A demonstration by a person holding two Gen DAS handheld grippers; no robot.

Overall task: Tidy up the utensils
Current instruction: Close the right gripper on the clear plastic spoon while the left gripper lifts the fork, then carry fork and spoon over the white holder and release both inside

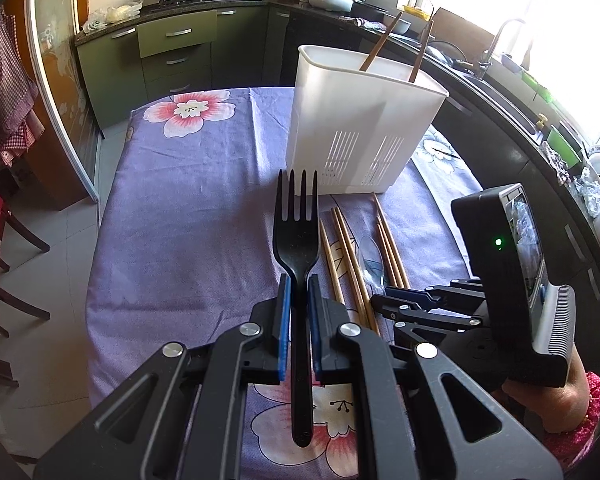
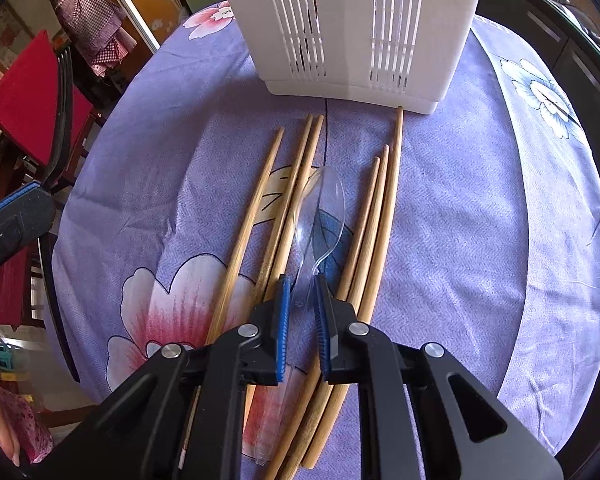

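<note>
Left gripper point(image 1: 299, 280), seen from its own wrist camera: blue pads point(image 1: 285, 312) pinched on the neck of a black plastic fork point(image 1: 296, 240), tines pointing away toward a white slotted utensil holder point(image 1: 360, 120), handle end hanging back between the jaws above the cloth. Holder upright on a purple floral tablecloth point(image 1: 180, 220), two dark chopsticks point(image 1: 380, 42) leaning out of its top. Just right of the fork, on the cloth, a row of bamboo chopsticks point(image 1: 340, 256) with a clear plastic spoon point(image 1: 370, 258) among them. Farther right, the right gripper point(image 1: 388, 300) lowered over that row, held in a hand point(image 1: 556, 396) at the frame edge. Kitchen cabinets and a stove behind.

Right gripper point(image 2: 302, 300), from the right wrist camera: jaws drawn close on either side of the clear spoon's point(image 2: 322, 208) handle, blue pads point(image 2: 284, 316) touching or nearly touching it, spoon flat on the tablecloth point(image 2: 480, 240), bowl toward the holder point(image 2: 356, 20). Bamboo chopsticks point(image 2: 256, 216) in two loose groups flanking the spoon, tips toward the holder, one at the right reaching almost to its base. At the left edge, the left gripper point(image 2: 24, 204) with the fork point(image 2: 62, 120) raised beside a red chair point(image 2: 32, 100).
</note>
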